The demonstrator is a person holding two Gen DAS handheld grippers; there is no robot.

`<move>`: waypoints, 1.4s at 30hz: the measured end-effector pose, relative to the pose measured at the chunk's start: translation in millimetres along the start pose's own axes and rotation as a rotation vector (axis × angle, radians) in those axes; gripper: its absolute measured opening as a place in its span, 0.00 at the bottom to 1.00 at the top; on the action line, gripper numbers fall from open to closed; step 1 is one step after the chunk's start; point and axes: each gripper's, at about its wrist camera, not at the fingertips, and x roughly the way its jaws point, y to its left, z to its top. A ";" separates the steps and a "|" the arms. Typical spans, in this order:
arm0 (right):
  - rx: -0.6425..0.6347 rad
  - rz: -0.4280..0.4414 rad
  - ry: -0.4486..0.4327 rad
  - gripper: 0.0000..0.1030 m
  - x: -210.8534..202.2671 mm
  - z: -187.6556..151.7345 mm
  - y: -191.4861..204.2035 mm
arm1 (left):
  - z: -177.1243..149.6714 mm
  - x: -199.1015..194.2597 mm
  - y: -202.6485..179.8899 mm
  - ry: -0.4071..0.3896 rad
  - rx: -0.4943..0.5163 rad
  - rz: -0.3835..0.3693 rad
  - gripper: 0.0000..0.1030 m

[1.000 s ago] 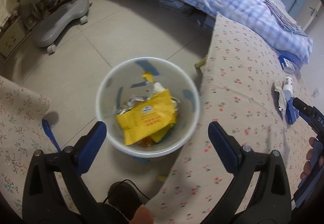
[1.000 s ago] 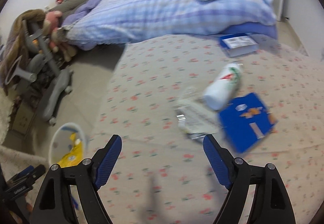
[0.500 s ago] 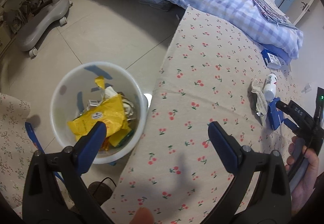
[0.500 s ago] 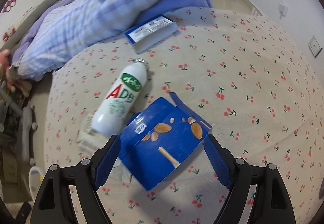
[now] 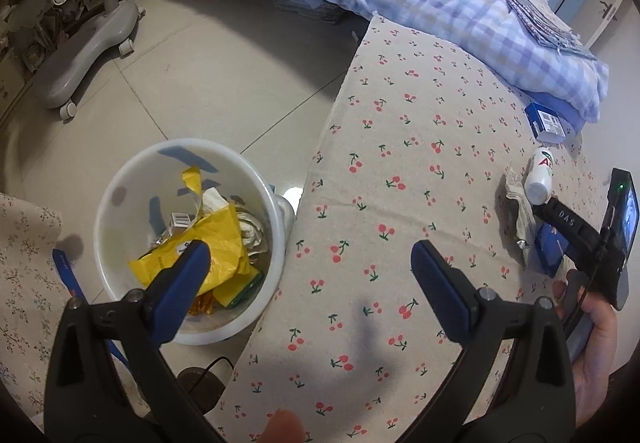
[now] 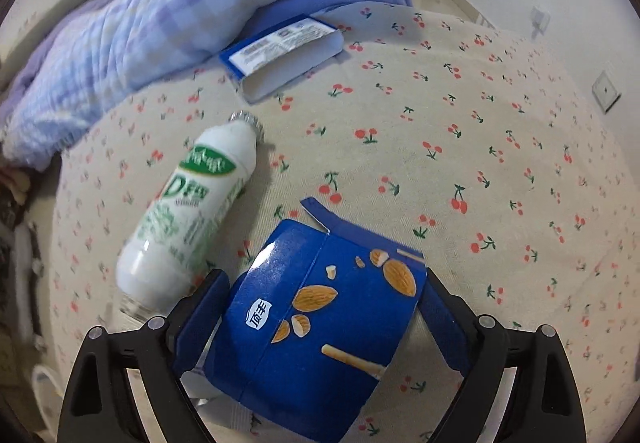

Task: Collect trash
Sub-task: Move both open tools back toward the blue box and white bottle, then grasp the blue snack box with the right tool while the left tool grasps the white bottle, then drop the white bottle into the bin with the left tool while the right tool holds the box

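On the bed (image 6: 460, 115), between the opening jaws of the right claw (image 6: 320, 307), lies a flattened blue snack box (image 6: 320, 327); the pads do not press it yet. It looks light, thin and easily bent, so its two long edges seem best. The left claw (image 5: 308, 275) stands open and empty beside the bin (image 5: 120, 179).

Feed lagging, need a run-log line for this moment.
right hand-held gripper: opening, straddling blue snack box | left hand-held gripper: open, empty | bin: part-filled
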 end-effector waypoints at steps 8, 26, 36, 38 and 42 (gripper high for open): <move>-0.083 -0.046 0.031 0.91 -9.2 -13.6 -25.8 | -2.2 3.1 -20.0 0.006 0.034 -0.008 0.97; -0.075 0.237 0.037 0.71 -48.9 0.6 -153.9 | -14.5 12.8 -116.5 -0.001 0.194 -0.057 0.97; -0.019 0.290 0.031 0.71 -67.8 10.4 -188.5 | 21.6 33.4 -212.2 0.025 0.311 -0.181 0.69; -0.029 0.283 0.033 0.71 -65.8 11.2 -191.9 | 25.1 43.4 -235.0 0.025 0.359 -0.192 0.64; -0.005 0.300 0.038 0.71 -68.1 8.9 -203.2 | 29.8 72.6 -265.6 0.070 0.424 -0.173 0.49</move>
